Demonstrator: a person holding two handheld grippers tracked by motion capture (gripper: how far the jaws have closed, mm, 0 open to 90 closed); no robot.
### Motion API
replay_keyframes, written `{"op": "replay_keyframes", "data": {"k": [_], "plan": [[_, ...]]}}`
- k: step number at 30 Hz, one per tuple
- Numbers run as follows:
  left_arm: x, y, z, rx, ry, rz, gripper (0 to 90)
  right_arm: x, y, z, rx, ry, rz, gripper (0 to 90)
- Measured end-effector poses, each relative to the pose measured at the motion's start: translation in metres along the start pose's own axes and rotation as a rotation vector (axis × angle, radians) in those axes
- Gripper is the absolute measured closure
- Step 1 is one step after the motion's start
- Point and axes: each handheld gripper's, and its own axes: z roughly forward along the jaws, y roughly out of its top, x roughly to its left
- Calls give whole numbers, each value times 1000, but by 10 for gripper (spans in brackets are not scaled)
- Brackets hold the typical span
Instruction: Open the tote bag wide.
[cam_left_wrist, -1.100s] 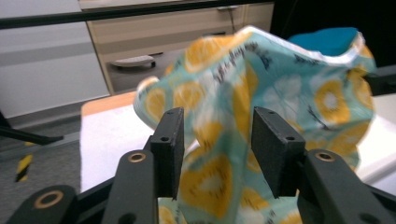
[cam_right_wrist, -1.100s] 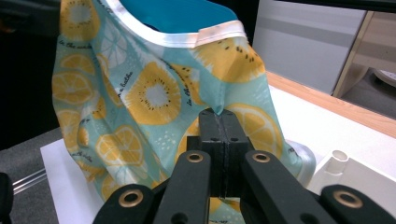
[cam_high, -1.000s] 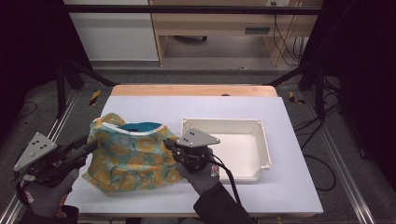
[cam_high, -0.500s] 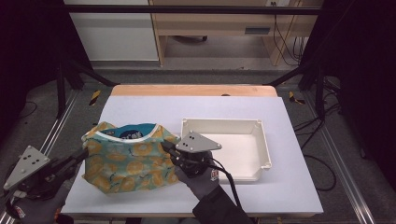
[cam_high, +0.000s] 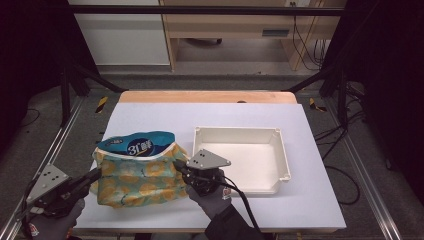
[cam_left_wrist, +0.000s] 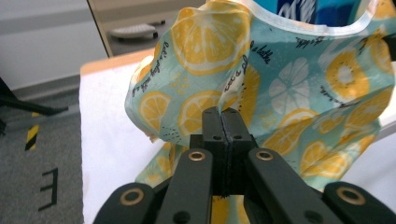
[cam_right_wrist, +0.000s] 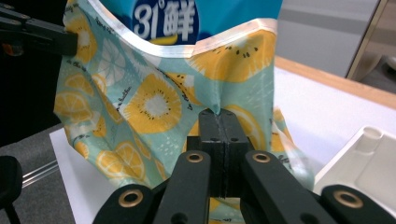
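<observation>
Beyond the jaws — grey floor (cam_high: 45, 145), a white cabinet (cam_high: 120, 37), a wooden shelf unit (cam_high: 240, 30), dangling cables (cam_high: 300, 35).

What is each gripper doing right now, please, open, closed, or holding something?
Left gripper: closed, pinching the lemon-print fabric bag at its left side.
Right gripper: closed, pinching the same bag's fabric at its right side.

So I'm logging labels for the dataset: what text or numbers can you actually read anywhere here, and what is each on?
"31°鲜": white characters on the blue package sticking out of the lemon-print bag; "31" also reads in the high view.
Small white lettering left of the "31" on that package: too blurred to read.
Black cursive script on the bag: too small and distorted to read reliably.
"E"-like black mark on the grey floor.
</observation>
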Motion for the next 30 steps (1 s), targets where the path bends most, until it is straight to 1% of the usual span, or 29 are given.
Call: {"op": "replay_keyframes", "data": {"k": [4, 7, 12, 17, 21, 30], "plan": [[1, -7, 7, 30, -5, -2, 896, 0, -9, 5, 16, 0, 12, 900], [1, -11, 10, 39, -8, 1, 895, 0, -15, 7, 20, 1, 26, 900], [2, -18, 14, 48, -17, 5, 895, 1, -25, 11, 34, -5, 33, 900], [1, -26, 20, 68, -22, 14, 894, 3, -34, 16, 52, -8, 40, 900], [3, -33, 24, 86, -31, 5, 893, 5, -42, 21, 71, -10, 42, 900], [8, -47, 33, 151, -37, -5, 890, 8, -58, 32, 115, -11, 49, 900]]}}
